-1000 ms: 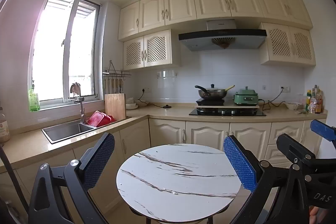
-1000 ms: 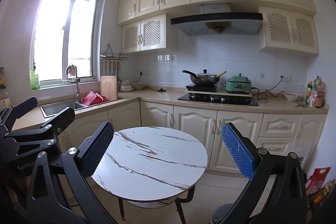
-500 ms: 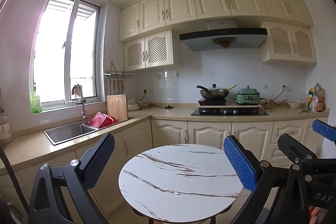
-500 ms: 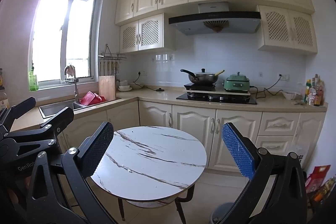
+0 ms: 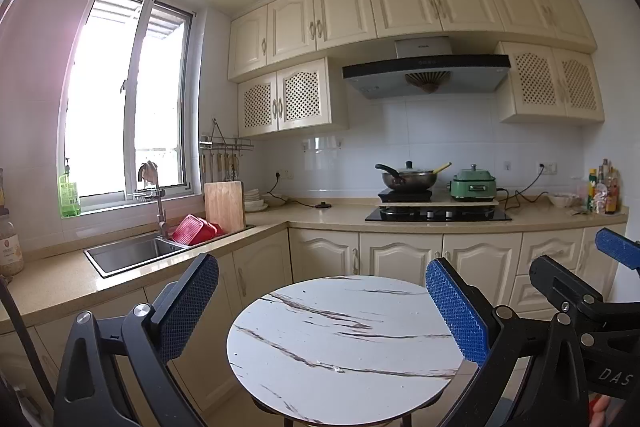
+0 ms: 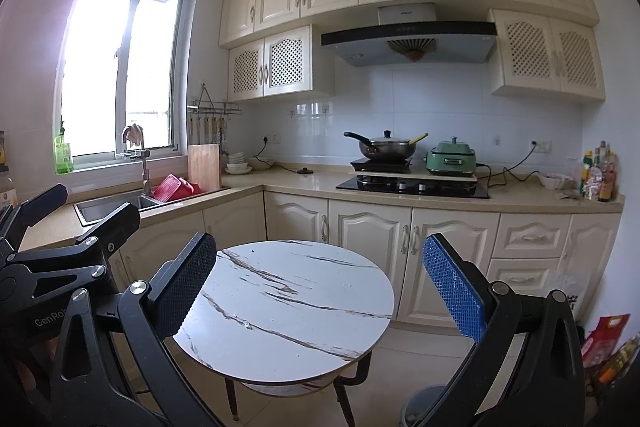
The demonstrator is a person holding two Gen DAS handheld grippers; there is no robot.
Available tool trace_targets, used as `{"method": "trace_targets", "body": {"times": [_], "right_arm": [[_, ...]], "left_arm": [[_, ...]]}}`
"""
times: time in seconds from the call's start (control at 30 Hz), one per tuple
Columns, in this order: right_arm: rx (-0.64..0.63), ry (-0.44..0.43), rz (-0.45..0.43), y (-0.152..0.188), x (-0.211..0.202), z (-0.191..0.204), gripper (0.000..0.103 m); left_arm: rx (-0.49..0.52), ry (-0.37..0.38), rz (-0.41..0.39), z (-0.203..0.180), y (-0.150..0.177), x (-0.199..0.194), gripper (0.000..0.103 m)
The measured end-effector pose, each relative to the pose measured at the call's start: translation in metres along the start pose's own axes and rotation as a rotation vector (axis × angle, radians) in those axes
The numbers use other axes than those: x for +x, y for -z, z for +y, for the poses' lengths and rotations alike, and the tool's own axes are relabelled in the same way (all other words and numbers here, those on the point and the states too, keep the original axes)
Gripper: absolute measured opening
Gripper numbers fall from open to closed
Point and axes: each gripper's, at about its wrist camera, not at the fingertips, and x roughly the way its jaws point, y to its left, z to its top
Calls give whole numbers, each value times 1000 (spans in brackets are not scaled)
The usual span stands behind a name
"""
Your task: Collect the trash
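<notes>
Pointing the left gripper (image 5: 320, 265) across a round marble-patterned table (image 5: 360, 343) in a cream-coloured kitchen, jaws standing released and wide apart, gripping nothing. Holding the right gripper (image 6: 319, 241) just beside it on the right, aimed at the same tabletop, its 2 blue-padded fingers (image 6: 454, 291) likewise spread and gripping nothing.

Showing 1 small pale speck (image 5: 339, 369) lying on the near half of the tabletop, too small to tell what it is. Showing part of a grey bin (image 6: 420, 407) standing on the tiled floor by the table's right legs, low in the right wrist view and partly hidden behind the gripper's right finger. Also catching 2 coloured bags (image 6: 608, 339) leaning at the far right edge near the floor.

Taking in, behind the table, an L-shaped counter: a steel sink (image 5: 128, 253) under the window, a red rack (image 5: 196, 230) and an upright wooden board (image 5: 224, 205) beside it, a lidded wok (image 5: 408, 179) and a green cooker (image 5: 474, 185) sitting above the black hob (image 5: 438, 214), and bottles (image 5: 602, 187) clustering at the counter's right end.
</notes>
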Motion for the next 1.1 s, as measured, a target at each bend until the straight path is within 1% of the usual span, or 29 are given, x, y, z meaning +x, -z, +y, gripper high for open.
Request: {"method": "trace_targets", "body": {"times": [1.1], "right_arm": [[6, 5, 5, -2, 3, -4, 103]], "left_arm": [[0, -2, 0, 7, 3, 3, 102]]}}
